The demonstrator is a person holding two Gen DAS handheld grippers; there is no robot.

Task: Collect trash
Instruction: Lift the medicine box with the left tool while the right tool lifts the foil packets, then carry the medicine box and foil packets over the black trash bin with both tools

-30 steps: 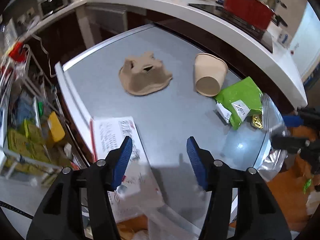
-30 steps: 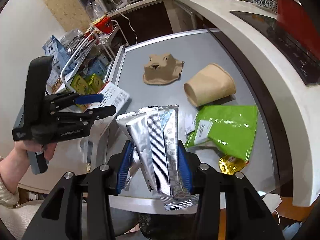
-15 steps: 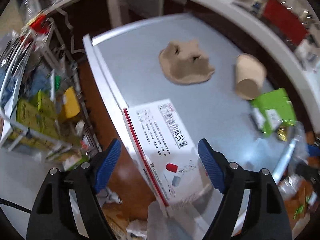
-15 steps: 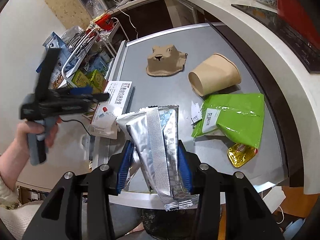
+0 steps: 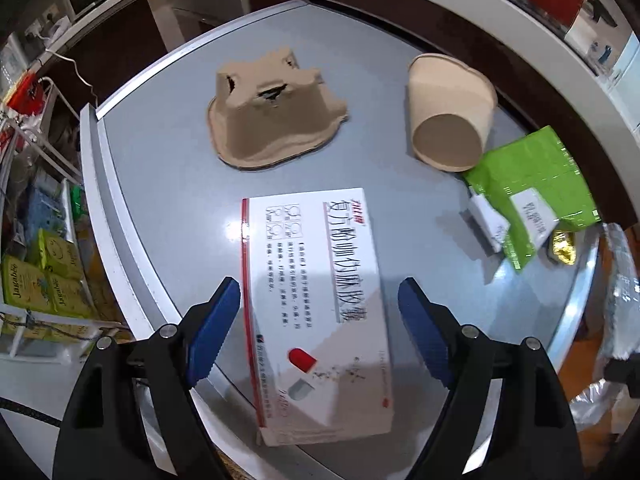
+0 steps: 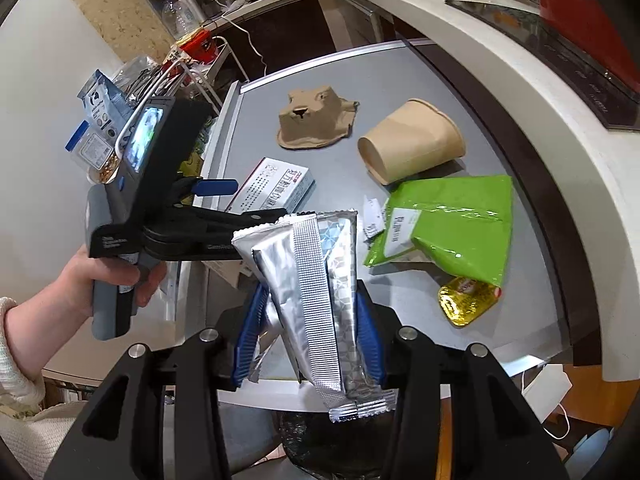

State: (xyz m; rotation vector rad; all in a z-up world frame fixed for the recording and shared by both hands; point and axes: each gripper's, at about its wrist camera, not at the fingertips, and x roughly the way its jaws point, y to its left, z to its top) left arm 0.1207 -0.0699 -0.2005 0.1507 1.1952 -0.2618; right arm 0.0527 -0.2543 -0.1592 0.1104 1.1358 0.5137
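The left gripper [image 5: 320,316] is held over the near end of a white medicine box [image 5: 320,304], with its blue fingers [image 5: 214,330] spread and opening wider; the box lies between them, and no contact of the pads with the box is seen. The box rests flat on the grey surface [image 5: 160,152], its near end at the surface's front edge. In the right wrist view, the left gripper is seen gripped by a hand [image 6: 108,280] in a white knitted sleeve [image 6: 16,360].

The right gripper [image 6: 308,344] is clamped on a bundle of silver foil wrappers [image 6: 316,280], which is pinched between its blue fingers [image 6: 248,340] and stands up out of them. A black bag [image 6: 320,440] is seen directly below these fingers.

Farther out on the surface, the remaining trash is laid out. A crushed cardboard cup carrier [image 5: 272,112] sits upside down beyond the box. A brown paper cup [image 5: 448,116] lies on its side to the right of the carrier, its base turned towards the left wrist camera. A green pouch [image 5: 532,196] lies flat just beside the cup, with a small white paper slip [image 5: 486,220] at its left edge. A gold wrapper [image 6: 466,298] is partly tucked under the pouch's near corner.

A wire rack [image 5: 44,240] of packaged goods stands to the left of the surface.
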